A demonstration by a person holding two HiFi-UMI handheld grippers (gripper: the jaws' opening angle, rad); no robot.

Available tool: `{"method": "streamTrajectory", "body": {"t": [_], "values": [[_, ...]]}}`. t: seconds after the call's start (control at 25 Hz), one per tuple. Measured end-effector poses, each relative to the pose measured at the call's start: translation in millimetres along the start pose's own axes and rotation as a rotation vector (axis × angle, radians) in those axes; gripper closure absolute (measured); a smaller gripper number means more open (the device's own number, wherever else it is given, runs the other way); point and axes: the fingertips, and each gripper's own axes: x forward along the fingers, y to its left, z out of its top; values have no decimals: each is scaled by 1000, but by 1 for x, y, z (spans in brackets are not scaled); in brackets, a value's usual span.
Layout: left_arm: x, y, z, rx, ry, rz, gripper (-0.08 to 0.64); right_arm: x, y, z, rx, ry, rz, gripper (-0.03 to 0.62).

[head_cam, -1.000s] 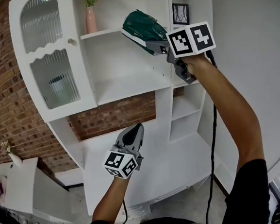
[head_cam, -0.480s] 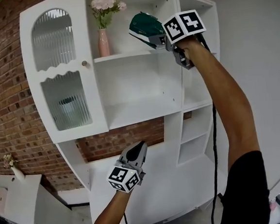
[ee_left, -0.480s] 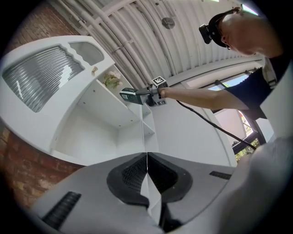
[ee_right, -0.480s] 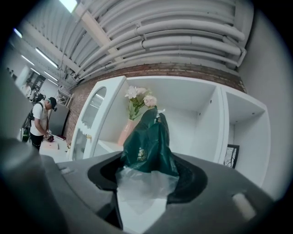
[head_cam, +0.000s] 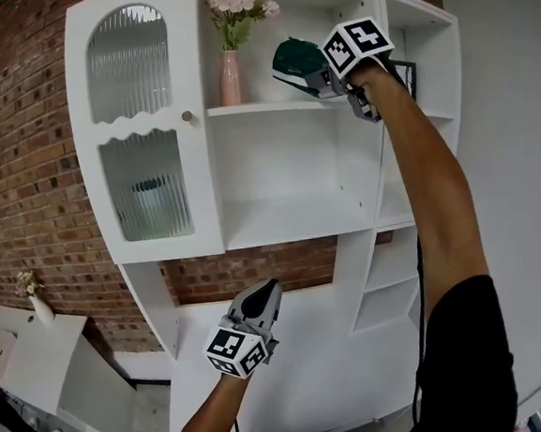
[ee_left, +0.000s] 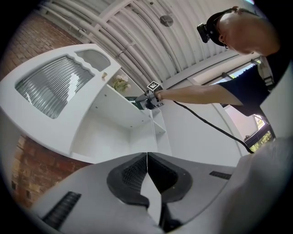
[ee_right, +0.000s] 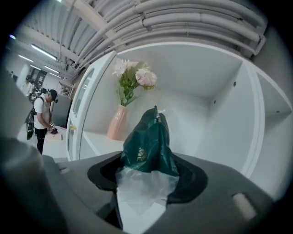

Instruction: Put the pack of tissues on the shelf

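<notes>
The pack of tissues [head_cam: 297, 60] is dark green with a clear plastic end. My right gripper [head_cam: 319, 76] is shut on it and holds it up inside the top open bay of the white shelf unit [head_cam: 270, 108], just above the shelf board. In the right gripper view the pack [ee_right: 149, 144] sticks up from between the jaws, with the bay's back wall behind it. My left gripper [head_cam: 262, 299] hangs low in front of the unit's lower counter, jaws shut with nothing between them [ee_left: 147, 157].
A pink vase with flowers [head_cam: 230, 76] stands at the left of the same shelf board, close to the pack. A ribbed glass door [head_cam: 140, 128] closes the left bay. A framed picture [head_cam: 407, 76] sits in the narrow right column. A brick wall [head_cam: 23, 185] lies to the left.
My right gripper has carried the pack further into the top bay, nearer the vase. The head view has tilted upward. The left gripper has kept its place.
</notes>
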Motion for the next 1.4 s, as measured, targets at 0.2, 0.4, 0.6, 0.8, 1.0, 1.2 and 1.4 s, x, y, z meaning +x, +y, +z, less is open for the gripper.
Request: {"method": "streamTrajectory", "body": {"t": [0.2,0.4,0.6,0.8,1.0,1.2,1.4], "values": [[-8,11,-5,8,8,56,558,23,-2,-6,-33,79,21,324],[-14,15,-6,10,9,91,558,39,0,-6,-22,82,43,319],[-15,18,-6,9,5,96,558,51,4,-1,-36,55,49,280],[-14,18,-8,4,1,86,558,48,12,7,-33,-41,80,224],[-4,14,-6,-8,-19,65,558,26,13,28,-58,-239,26,224],[10,6,6,-11,-57,25,558,-1,13,29,-108,-355,-59,237],[20,5,18,-16,-93,8,558,-33,34,16,-171,-460,-53,357]]}}
